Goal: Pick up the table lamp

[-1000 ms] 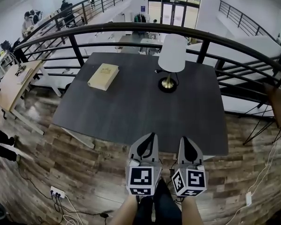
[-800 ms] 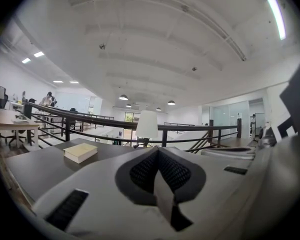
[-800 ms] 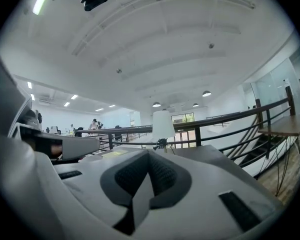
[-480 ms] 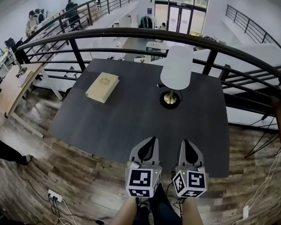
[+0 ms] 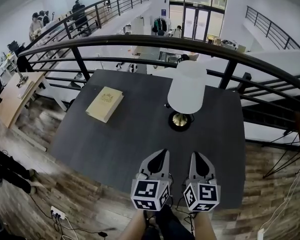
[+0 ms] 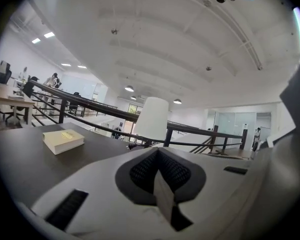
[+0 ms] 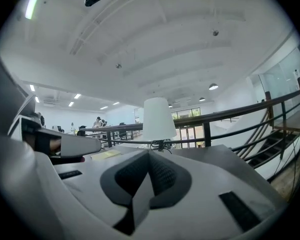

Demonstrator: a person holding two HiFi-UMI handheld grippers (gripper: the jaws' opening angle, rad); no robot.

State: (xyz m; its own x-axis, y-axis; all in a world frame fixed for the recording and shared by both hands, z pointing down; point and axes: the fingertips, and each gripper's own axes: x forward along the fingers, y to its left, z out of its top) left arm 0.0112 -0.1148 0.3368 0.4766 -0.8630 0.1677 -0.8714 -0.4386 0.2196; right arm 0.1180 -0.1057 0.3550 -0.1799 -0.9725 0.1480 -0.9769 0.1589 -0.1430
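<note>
The table lamp (image 5: 186, 91) has a white shade, a brass stem and a round black base. It stands upright toward the far side of the dark table (image 5: 130, 134), right of centre. It also rises ahead as the lamp (image 6: 152, 120) in the left gripper view and the lamp (image 7: 158, 119) in the right gripper view. My left gripper (image 5: 160, 157) and right gripper (image 5: 200, 159) hover side by side over the table's near edge, both shut and empty, pointing at the lamp and well short of it.
A cream book (image 5: 105, 103) lies on the table's left part, also seen as the book (image 6: 63, 140). A black curved railing (image 5: 140, 41) runs behind the table, with a drop to a lower floor beyond. A power strip (image 5: 57, 213) and cables lie on the wooden floor at lower left.
Both grippers have moved forward from over the floor to over the table's near edge. The lamp and table now look larger and nearer. Both stay shut.
</note>
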